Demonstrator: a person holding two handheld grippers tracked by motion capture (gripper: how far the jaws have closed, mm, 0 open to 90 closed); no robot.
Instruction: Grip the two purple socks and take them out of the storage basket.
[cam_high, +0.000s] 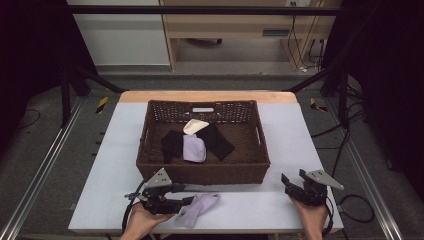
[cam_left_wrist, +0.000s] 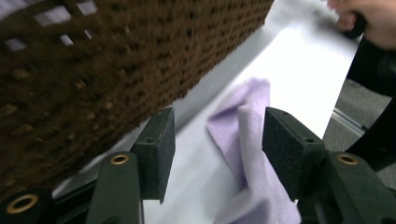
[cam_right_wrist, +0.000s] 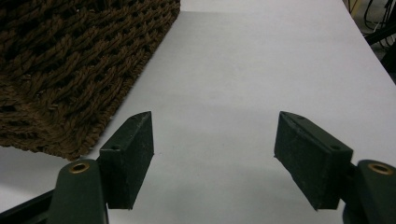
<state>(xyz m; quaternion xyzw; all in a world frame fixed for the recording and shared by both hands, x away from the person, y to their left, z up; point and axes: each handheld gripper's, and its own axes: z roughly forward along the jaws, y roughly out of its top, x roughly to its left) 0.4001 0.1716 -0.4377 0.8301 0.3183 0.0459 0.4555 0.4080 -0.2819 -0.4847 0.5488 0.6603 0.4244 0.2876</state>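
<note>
- Socks are what you are handling: a lilac sock (cam_high: 198, 208) lies flat on the white table (cam_high: 280, 145), in front of the basket's near wall and just right of your left gripper (cam_high: 186, 201).
- Your left gripper's jaws stand apart, with nothing clamped; in the left gripper view the lilac sock (cam_left_wrist: 252, 154) lies on the table between and beyond the two black pads (cam_left_wrist: 156, 151), closer to the right-hand one.
- That same view has the brown wicker basket (cam_left_wrist: 116, 70) close on the left, blurred, and your other hand (cam_left_wrist: 369, 21) at the top right corner.
- Your right gripper (cam_high: 291, 181) sits near the table's front right corner, well apart from the sock; its jaws are spread wide over bare table.
- In the right gripper view the gripper (cam_right_wrist: 212, 140) points along the white surface, with a corner of the basket (cam_right_wrist: 70, 60) at the upper left.
- Inside the basket (cam_high: 150, 150) you have more clothing: a second lilac sock (cam_high: 193, 148) in the middle, black pieces (cam_high: 175, 144) on both sides of it, and a cream piece (cam_high: 194, 125) behind, touching the dark fabric.
- Your hands (cam_high: 142, 222) come in from the bottom edge, one on each gripper.
</note>
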